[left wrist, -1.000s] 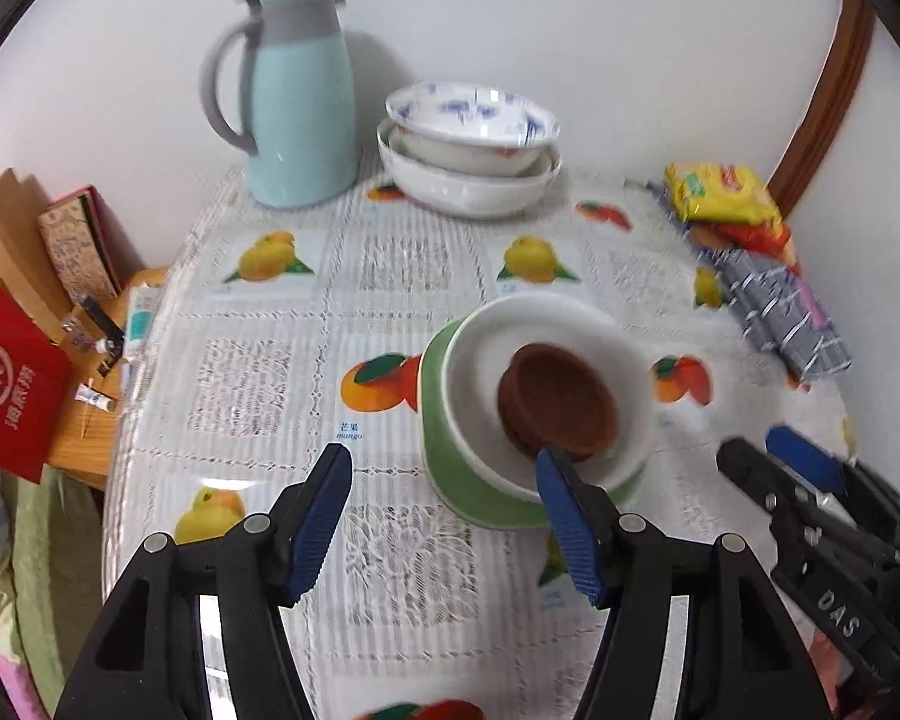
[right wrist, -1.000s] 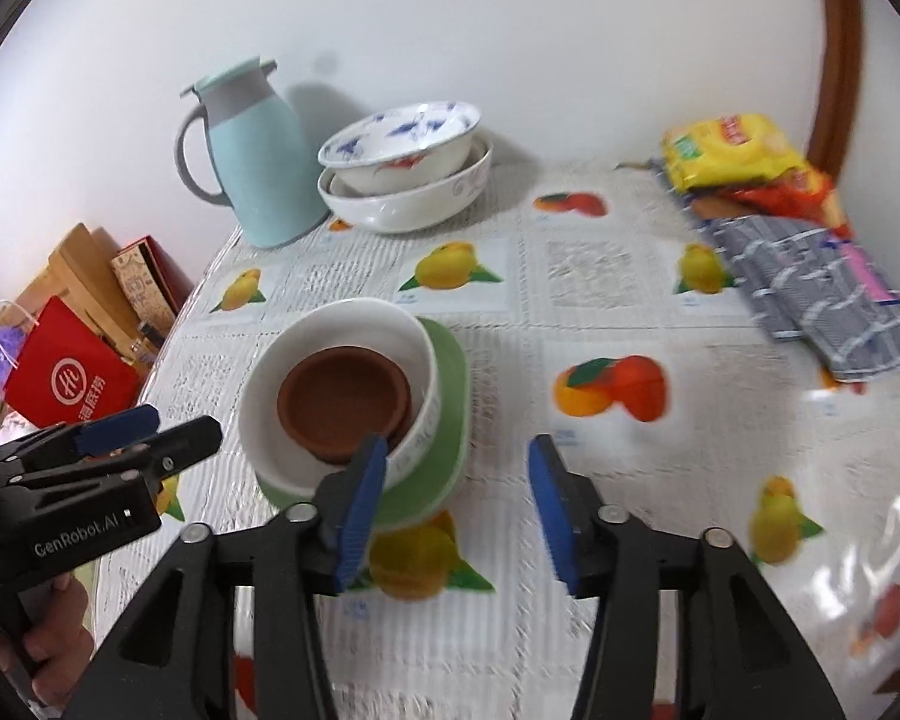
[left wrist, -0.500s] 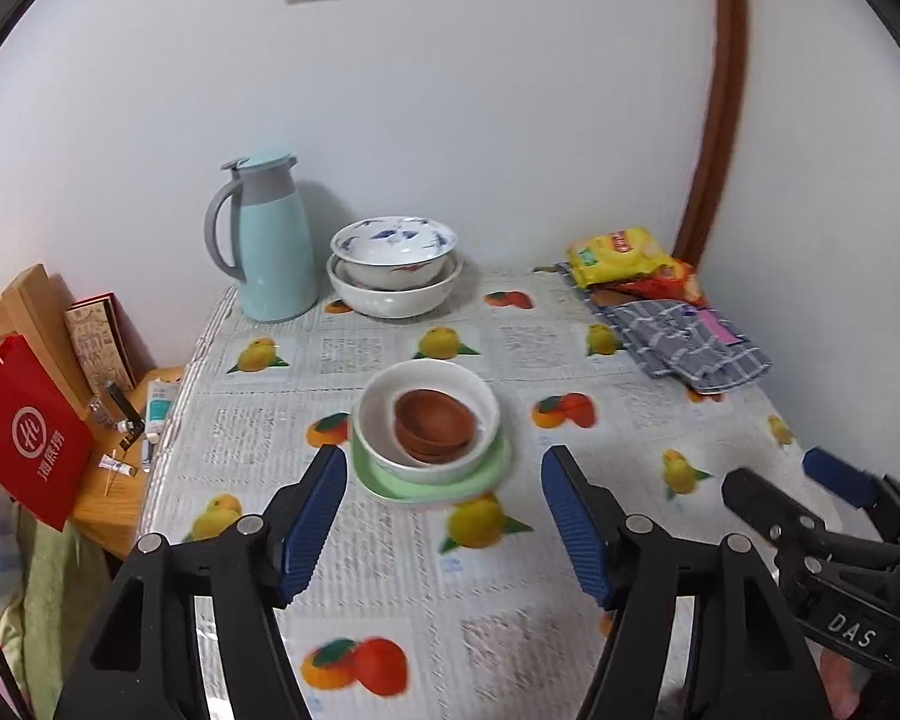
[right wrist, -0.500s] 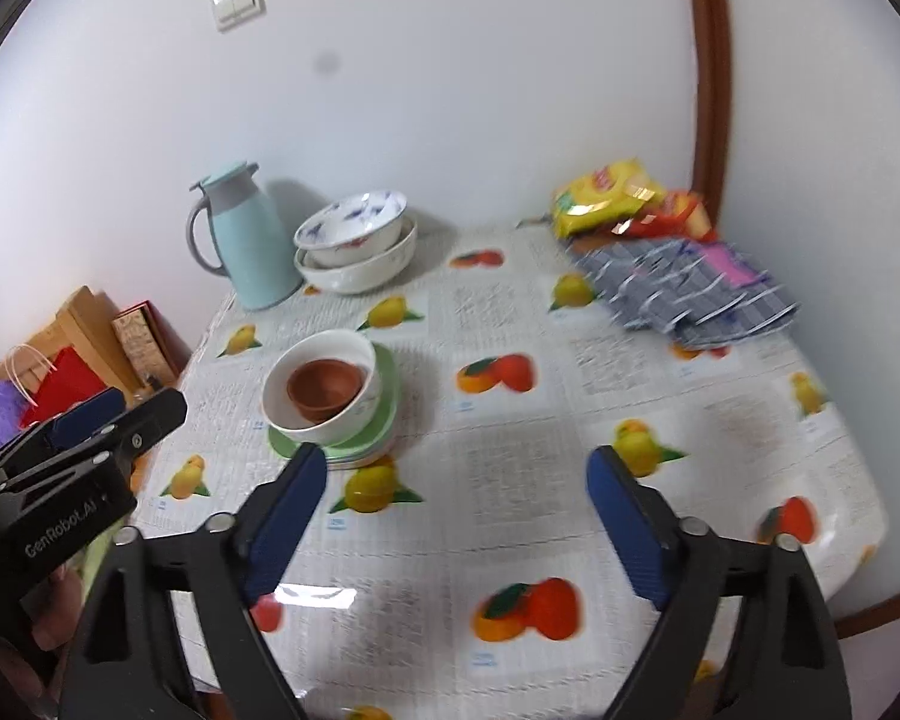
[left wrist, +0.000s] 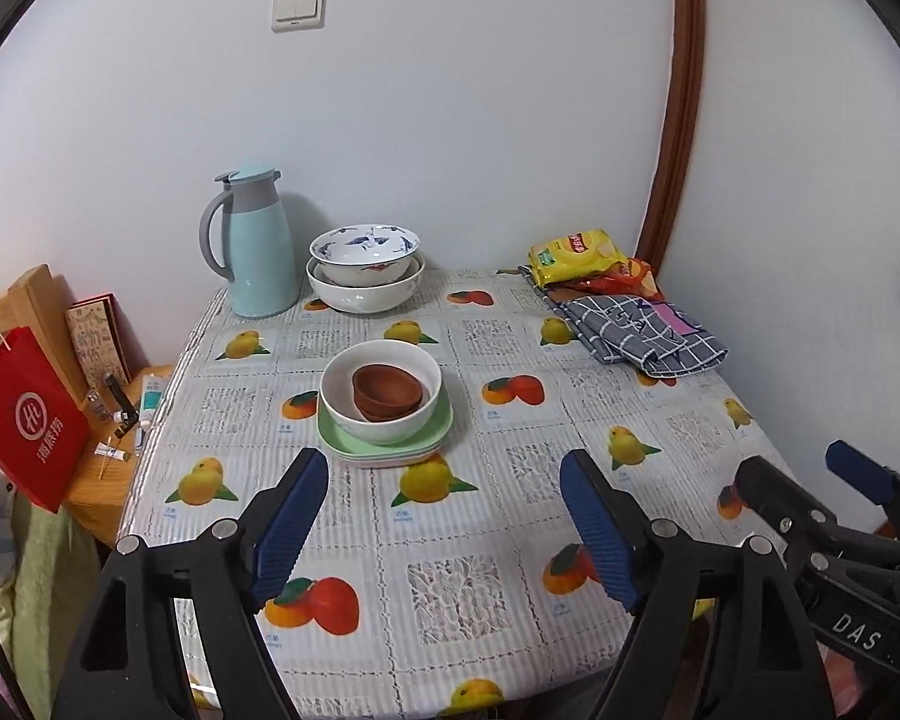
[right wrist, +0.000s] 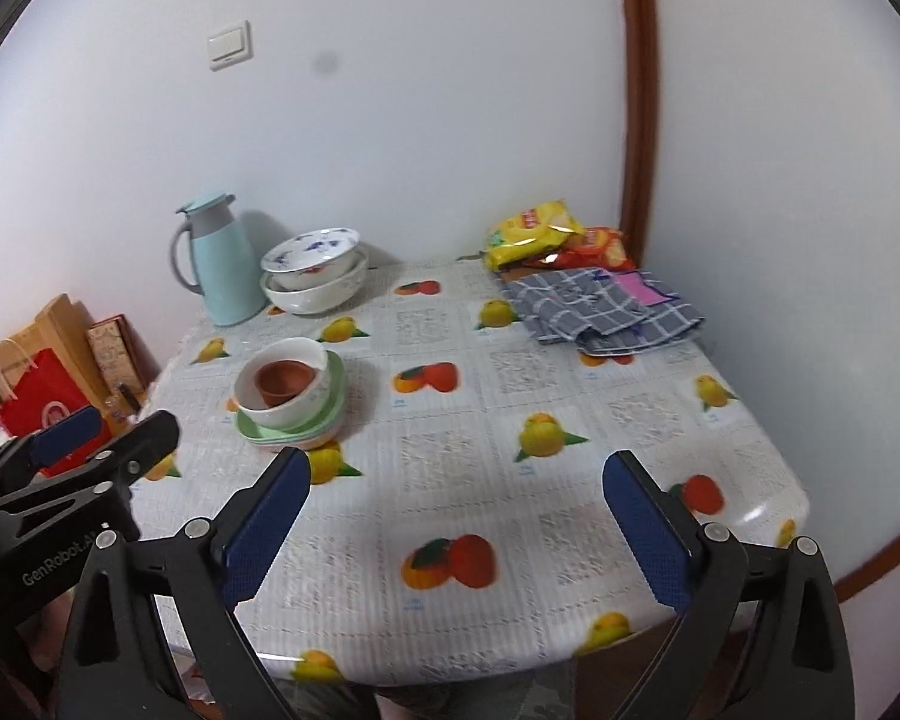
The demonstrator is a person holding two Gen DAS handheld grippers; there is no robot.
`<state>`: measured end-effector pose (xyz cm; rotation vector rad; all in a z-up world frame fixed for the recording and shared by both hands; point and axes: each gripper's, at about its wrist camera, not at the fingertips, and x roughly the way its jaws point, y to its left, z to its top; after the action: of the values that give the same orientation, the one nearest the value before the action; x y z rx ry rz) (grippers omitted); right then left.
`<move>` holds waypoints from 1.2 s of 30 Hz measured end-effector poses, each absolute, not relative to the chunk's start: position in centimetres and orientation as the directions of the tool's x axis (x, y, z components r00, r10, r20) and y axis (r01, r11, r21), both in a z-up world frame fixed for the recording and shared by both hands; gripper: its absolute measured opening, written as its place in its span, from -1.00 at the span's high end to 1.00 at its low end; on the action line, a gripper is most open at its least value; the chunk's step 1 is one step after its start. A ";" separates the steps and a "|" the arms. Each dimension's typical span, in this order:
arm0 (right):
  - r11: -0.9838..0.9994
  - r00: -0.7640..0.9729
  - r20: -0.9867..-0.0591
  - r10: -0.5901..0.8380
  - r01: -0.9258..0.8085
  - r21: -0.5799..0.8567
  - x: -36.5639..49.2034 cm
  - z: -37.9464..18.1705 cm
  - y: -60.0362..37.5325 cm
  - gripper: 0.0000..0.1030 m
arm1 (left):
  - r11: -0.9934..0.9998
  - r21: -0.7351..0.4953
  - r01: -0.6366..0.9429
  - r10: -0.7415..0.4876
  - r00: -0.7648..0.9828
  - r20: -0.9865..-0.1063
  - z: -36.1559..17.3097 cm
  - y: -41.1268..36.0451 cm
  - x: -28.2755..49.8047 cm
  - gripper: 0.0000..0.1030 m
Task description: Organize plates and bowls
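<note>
A stack stands mid-table: brown bowls [left wrist: 387, 391] nested in a white bowl [left wrist: 380, 420] on green plates [left wrist: 354, 444]. The stack also shows in the right wrist view [right wrist: 291, 396]. Two patterned white bowls [left wrist: 363, 273] are nested at the back by the wall, also in the right wrist view [right wrist: 315, 276]. My left gripper [left wrist: 444, 522] is open and empty, held back above the table's near edge. My right gripper [right wrist: 456, 525] is open and empty, also back over the near edge. The right gripper shows at the right of the left wrist view [left wrist: 810, 492].
A light blue jug [left wrist: 258, 252] stands at the back left. Snack packets [left wrist: 576, 255] and a folded checked cloth [left wrist: 642, 336] lie at the back right. A red paper bag [left wrist: 27, 426] and boxes sit on a low stand left of the fruit-print table [left wrist: 510, 540].
Both grippers have pulled back and up from the stack, so the whole table shows. The right gripper's jaws have opened wider. The stack has not moved.
</note>
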<state>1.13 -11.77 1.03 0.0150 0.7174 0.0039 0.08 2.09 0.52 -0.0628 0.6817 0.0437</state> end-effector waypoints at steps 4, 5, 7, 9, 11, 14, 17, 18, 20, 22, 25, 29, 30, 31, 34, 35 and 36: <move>0.999 0.753 -0.658 0.026 -0.006 0.033 0.3 1.2 -12.4 -0.89 | 0.998 -0.034 -0.061 0.026 0.778 -0.628 0.7 1.6 -0.8 -0.55; 0.999 0.754 -0.656 0.031 -0.013 0.032 0.1 1.3 -12.5 -0.89 | 0.997 -0.033 -0.065 0.030 0.777 -0.629 0.8 1.6 -1.0 -0.55; 1.000 0.756 -0.654 0.028 -0.016 0.025 -0.2 1.3 -12.4 -0.89 | 0.997 -0.025 -0.074 0.042 0.782 -0.622 1.0 1.6 -1.2 -0.55; 0.999 0.756 -0.654 0.035 -0.019 0.032 -0.6 1.4 -12.5 -0.89 | 0.997 -0.024 -0.078 0.046 0.783 -0.620 1.2 1.5 -1.5 -0.55; 0.999 0.757 -0.653 0.042 -0.023 0.037 -0.7 1.4 -12.5 -0.89 | 0.997 -0.028 -0.079 0.045 0.784 -0.619 1.2 1.5 -1.7 -0.55; 0.999 0.757 -0.652 0.038 -0.023 0.032 -0.9 1.3 -12.5 -0.89 | 0.997 -0.022 -0.079 0.049 0.783 -0.620 1.3 1.4 -1.9 -0.55; 0.999 0.756 -0.654 0.040 -0.022 0.036 -0.9 1.3 -12.6 -0.89 | 0.997 -0.013 -0.077 0.053 0.783 -0.620 1.2 1.2 -2.0 -0.55; 0.999 0.756 -0.653 0.035 -0.014 0.037 -1.0 1.2 -12.8 -0.89 | 0.997 -0.009 -0.079 0.056 0.782 -0.620 1.2 1.1 -2.0 -0.55; 0.999 0.756 -0.654 0.029 -0.005 0.038 -1.1 1.1 -13.0 -0.89 | 0.997 -0.010 -0.082 0.058 0.780 -0.623 1.2 1.1 -2.0 -0.55; 0.999 0.754 -0.657 0.030 -0.006 0.040 -1.1 1.1 -13.2 -0.89 | 0.996 -0.008 -0.084 0.060 0.777 -0.627 1.1 1.1 -2.0 -0.55; 0.999 0.754 -0.656 0.025 -0.005 0.033 -1.2 1.1 -13.2 -0.89 | 0.996 -0.005 -0.090 0.067 0.776 -0.627 1.1 1.1 -2.0 -0.55; 0.999 0.751 -0.659 0.025 -0.002 0.035 -1.2 1.0 -13.4 -0.89 | 0.996 -0.004 -0.089 0.066 0.778 -0.625 1.2 1.0 -2.1 -0.55; 0.999 0.751 -0.660 0.023 -0.001 0.034 -1.1 1.0 -13.4 -0.89 | 0.996 -0.003 -0.088 0.067 0.778 -0.624 1.3 0.9 -2.1 -0.55; 0.999 0.752 -0.659 0.021 0.000 0.032 -1.2 1.0 -13.4 -0.89 | 0.996 -0.004 -0.087 0.066 0.779 -0.624 1.3 0.9 -2.1 -0.55; 1.000 0.753 -0.658 0.020 -0.002 0.028 -1.2 1.1 -13.3 -0.89 | 0.996 -0.004 -0.090 0.068 0.778 -0.624 1.2 0.9 -2.0 -0.55; 1.000 0.753 -0.658 0.021 -0.003 0.029 -1.2 1.1 -13.3 -0.89 | 0.996 -0.004 -0.091 0.069 0.778 -0.625 1.2 1.0 -2.0 -0.55; 1.000 0.753 -0.658 0.022 -0.003 0.029 -1.2 1.0 -13.3 -0.89 | 0.996 -0.005 -0.094 0.070 0.777 -0.626 1.2 1.0 -2.0 -0.55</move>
<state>-1.24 -13.32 1.03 0.0268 0.7184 0.0138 -2.02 1.01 1.21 -0.0361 0.6757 0.0886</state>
